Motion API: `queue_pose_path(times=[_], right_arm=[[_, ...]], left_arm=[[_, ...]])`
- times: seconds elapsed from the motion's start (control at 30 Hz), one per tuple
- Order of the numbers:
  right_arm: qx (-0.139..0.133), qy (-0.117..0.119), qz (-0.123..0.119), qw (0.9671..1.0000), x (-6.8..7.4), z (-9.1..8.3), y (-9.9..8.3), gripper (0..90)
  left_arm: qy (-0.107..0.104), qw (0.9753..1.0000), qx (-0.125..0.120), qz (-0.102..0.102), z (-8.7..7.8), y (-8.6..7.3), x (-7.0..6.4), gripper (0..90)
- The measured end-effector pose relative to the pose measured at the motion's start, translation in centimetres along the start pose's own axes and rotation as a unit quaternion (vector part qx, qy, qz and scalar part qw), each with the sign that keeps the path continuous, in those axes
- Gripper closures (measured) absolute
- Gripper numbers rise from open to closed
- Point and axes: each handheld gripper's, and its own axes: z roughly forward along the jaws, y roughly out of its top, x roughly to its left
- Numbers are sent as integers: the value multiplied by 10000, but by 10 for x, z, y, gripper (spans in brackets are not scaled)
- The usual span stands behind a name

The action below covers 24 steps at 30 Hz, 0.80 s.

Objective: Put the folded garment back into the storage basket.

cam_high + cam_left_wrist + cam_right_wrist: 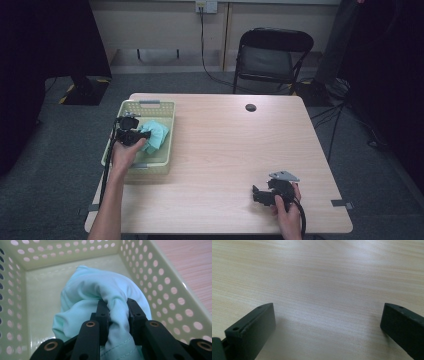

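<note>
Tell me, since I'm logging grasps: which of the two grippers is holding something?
The left gripper, in the basket, pinches the mint cloth; the right gripper gapes over bare table.

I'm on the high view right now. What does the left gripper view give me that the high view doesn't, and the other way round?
The left gripper view alone shows the grip: a fold of the light green cloth bunched between the closed jaws of the left gripper, deep inside the basket.

The high view alone shows the layout: the table, the right gripper over bare wood at the near right, and a folding chair beyond.

Both show cloth, basket and left gripper.
</note>
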Motion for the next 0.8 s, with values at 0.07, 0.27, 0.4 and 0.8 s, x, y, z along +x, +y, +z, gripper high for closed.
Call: queue_pose_path(times=[0.07,0.27,0.4,0.8], right_arm=[[1,3,-3,10000,0,0,0,0],[3,11,-6,10000,0,0,0,0],[3,15,-10,10000,0,0,0,0],[-1,25,-15,10000,1,0,0,0]], left_arm=[[46,10000,76,33,1,0,-1,752],[148,9995,259,130,5,1,-7,750],[164,9991,364,143,7,2,-8,746],[184,9973,700,158,13,4,-8,736]])
